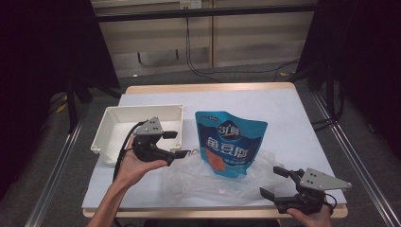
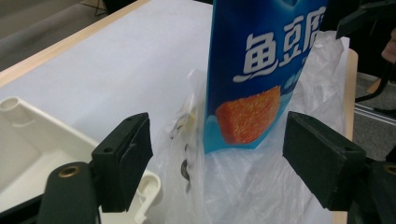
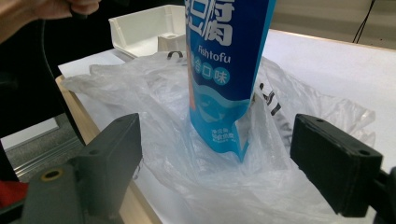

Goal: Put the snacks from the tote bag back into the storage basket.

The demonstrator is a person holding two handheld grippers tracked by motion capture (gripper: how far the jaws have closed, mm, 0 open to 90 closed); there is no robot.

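Note:
A blue snack pouch with white lettering and an orange picture stands upright at the table's middle. Its base rests on a crumpled clear plastic bag. My left gripper hovers just left of the pouch, raised off the table, jaws open and touching nothing. In the left gripper view the pouch and the bag lie beyond the open gripper. My right gripper is open near the front right edge, pointing at the bag. The right gripper view shows the pouch and the bag beyond its spread jaws.
A white rectangular tray sits at the table's left, right behind my left hand; its corner lies under the left jaw. The table's wooden front edge runs just below the bag. White table surface stretches behind and right of the pouch.

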